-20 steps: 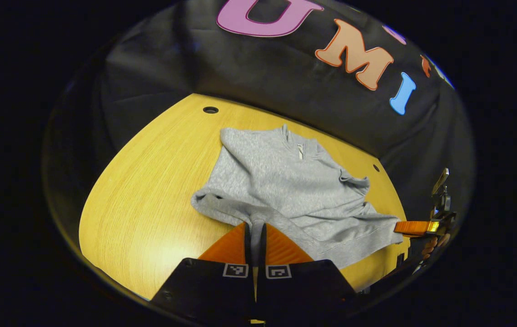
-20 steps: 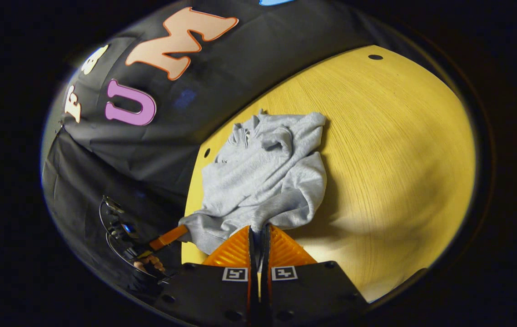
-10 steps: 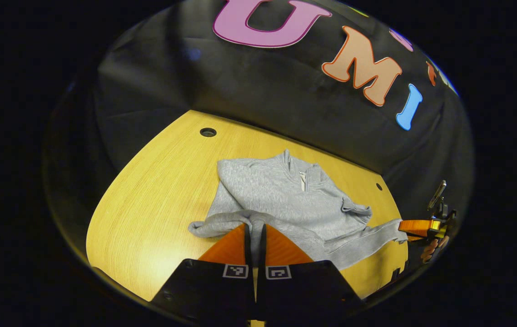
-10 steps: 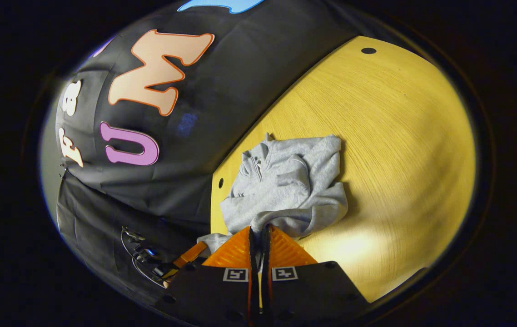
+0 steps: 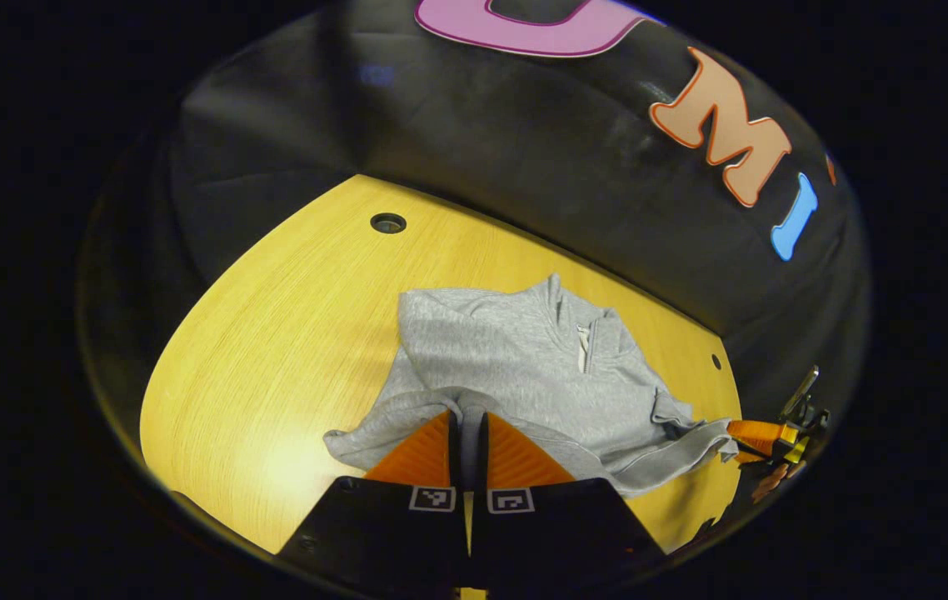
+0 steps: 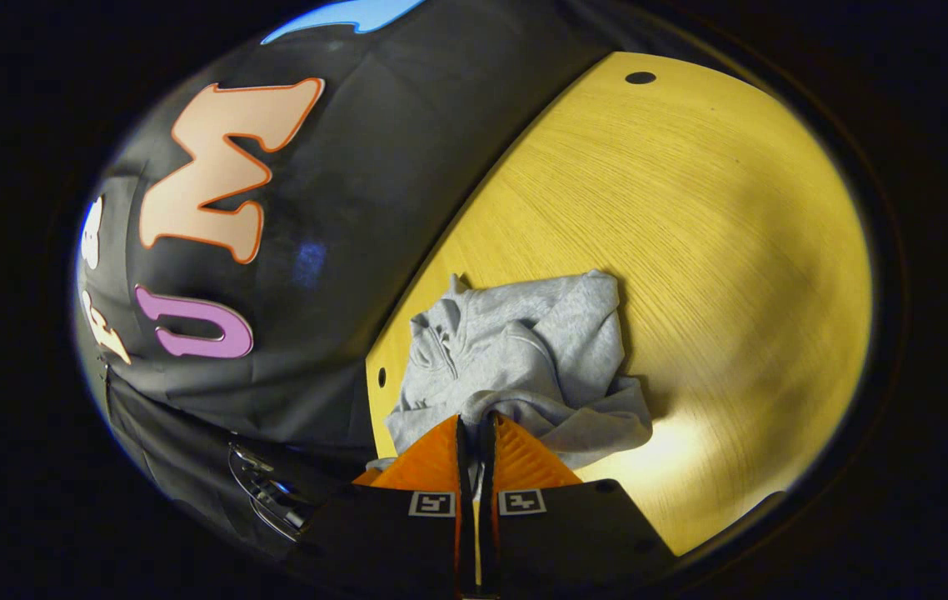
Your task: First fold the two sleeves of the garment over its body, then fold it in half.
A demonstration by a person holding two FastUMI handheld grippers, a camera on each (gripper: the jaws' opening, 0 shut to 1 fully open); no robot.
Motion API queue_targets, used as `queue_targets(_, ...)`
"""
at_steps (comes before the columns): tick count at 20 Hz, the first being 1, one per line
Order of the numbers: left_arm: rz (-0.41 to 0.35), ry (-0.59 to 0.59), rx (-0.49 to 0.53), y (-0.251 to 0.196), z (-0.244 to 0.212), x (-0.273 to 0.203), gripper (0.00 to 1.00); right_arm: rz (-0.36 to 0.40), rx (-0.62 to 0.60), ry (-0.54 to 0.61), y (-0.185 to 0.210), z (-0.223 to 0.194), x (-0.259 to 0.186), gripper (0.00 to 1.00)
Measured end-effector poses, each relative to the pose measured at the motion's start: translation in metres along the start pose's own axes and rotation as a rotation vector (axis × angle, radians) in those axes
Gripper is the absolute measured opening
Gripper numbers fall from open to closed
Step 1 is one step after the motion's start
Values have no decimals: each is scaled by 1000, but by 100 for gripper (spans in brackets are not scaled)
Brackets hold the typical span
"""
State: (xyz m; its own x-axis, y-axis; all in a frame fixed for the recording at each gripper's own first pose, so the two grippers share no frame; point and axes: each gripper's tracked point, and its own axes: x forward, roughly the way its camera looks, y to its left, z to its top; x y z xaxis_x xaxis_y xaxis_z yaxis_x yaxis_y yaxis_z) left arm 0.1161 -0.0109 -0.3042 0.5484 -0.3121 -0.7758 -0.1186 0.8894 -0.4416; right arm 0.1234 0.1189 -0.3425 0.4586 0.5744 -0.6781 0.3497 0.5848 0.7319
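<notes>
Grey garment (image 5: 516,367) hem pinched in both claws; no legible writing.

No readable text, square coded markers on tongs, unreadable

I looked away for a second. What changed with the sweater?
Both tongs, left and right, carried the sweater's hem farther toward its collar, bunching the lower part over the body. Both stayed shut on the hem; the collar end stayed on the table.
</notes>
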Motion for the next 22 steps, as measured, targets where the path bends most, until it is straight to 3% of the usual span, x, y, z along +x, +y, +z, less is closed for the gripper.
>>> queue_targets(3, 24, 31, -87, 4, -1, 17, 0, -29, 33, -24, -6, 8, 12, 5)
queue_targets(4, 30, 38, -108, 4, -2, 21, 0, -40, 40, -35, -10, 11, 17, 10)
queue_targets(6, 47, 37, -97, 4, -1, 24, 3, -48, 30, -63, -9, 15, 22, 11)
queue_targets(7, 52, 18, -81, 3, 5, 25, 6, -43, 18, -81, -7, 17, 24, 19)
queue_targets(8, 42, -3, -61, -1, 11, 25, 7, -41, 2, -89, -5, 18, 23, 14)
queue_targets(10, 14, -48, -31, -11, 24, 24, 36, -16, -33, -130, 6, 22, 26, 47)
queue_targets(11, 11, -68, -19, -14, 28, 22, 57, 2, -56, -165, 13, 29, 24, 55)
queue_targets(13, 28, -117, 8, -14, 39, 16, 99, -30, -140, -270, 15, 47, 18, 83)
queue_targets(14, 46, -148, 27, -13, 45, 10, 98, -54, -199, -312, 13, 53, 13, 97)
queue_targets(22, 133, -430, 294, -29, 88, -65, 96, -102, -539, -537, 36, 61, -68, 97)
